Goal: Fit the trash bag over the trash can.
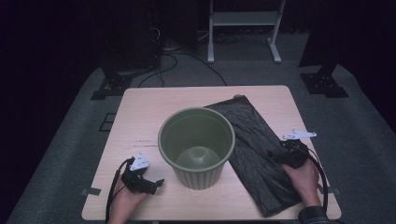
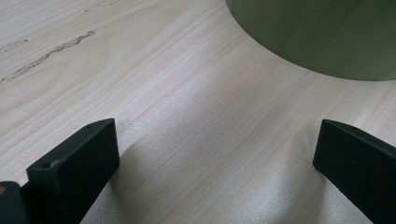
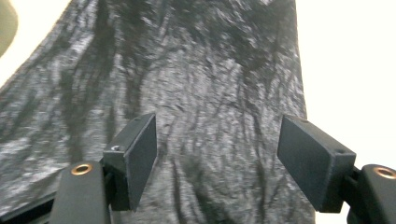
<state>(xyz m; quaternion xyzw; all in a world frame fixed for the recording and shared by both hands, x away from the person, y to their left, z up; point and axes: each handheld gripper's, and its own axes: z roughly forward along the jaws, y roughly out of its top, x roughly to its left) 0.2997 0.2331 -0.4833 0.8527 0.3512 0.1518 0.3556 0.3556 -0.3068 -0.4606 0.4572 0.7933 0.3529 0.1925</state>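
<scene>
hovering the right gripper (image 1: 280, 151) spread wide over the black bag (image 1: 254, 154), pinch one layer only (left gripper (image 1: 154, 184) idles spread beside the bin (image 1: 196, 144)).

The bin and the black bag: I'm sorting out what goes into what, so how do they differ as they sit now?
The green bin stands upright, rigid and open-topped; the black bag lies flat and crinkled on the table. The bin is smooth and ribbed near its base; the bag is glossy and creased. The bin stands at the table's middle, the bag to its right under the open right gripper. Both rest on the table.
</scene>
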